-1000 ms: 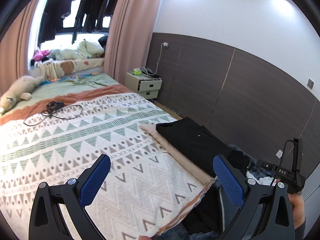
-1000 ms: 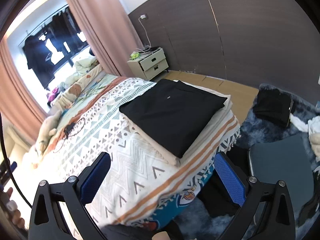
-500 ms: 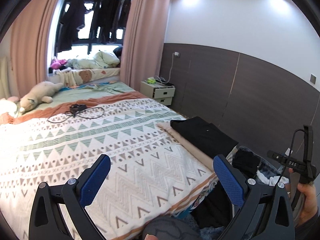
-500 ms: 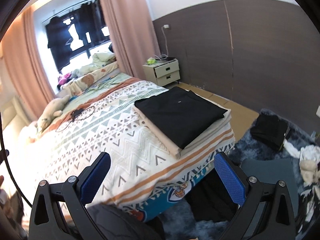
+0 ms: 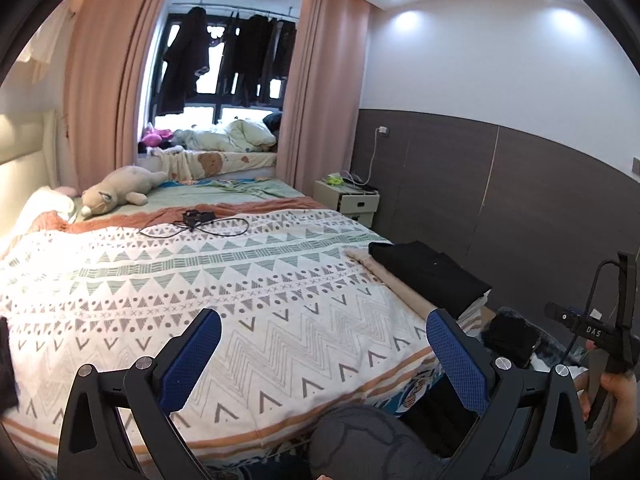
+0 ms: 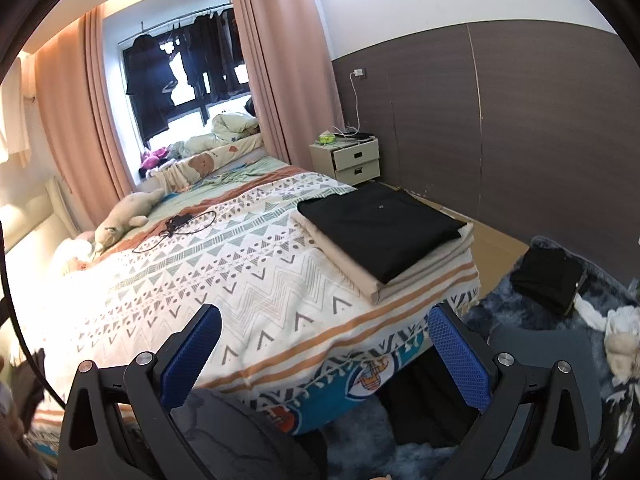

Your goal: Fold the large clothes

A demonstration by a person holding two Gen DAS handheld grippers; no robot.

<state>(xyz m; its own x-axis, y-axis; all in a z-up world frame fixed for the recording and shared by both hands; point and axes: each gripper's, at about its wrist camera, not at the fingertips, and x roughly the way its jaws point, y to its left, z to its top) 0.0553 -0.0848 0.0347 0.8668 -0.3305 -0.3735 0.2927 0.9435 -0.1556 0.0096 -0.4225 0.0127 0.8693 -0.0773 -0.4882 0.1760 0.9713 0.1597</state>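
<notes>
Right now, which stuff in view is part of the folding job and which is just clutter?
Job:
- folded black garment, on top
- folded beige garment beneath it
- dark clothes on the floor, possibly next
- left claw and right claw, both open and empty

Clutter:
- plush toy
- black cable
- nightstand
- hanging clothes

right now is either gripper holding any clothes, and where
Nothing is held: the left gripper and right gripper are both open and empty, apart from the folded black garment.
</notes>
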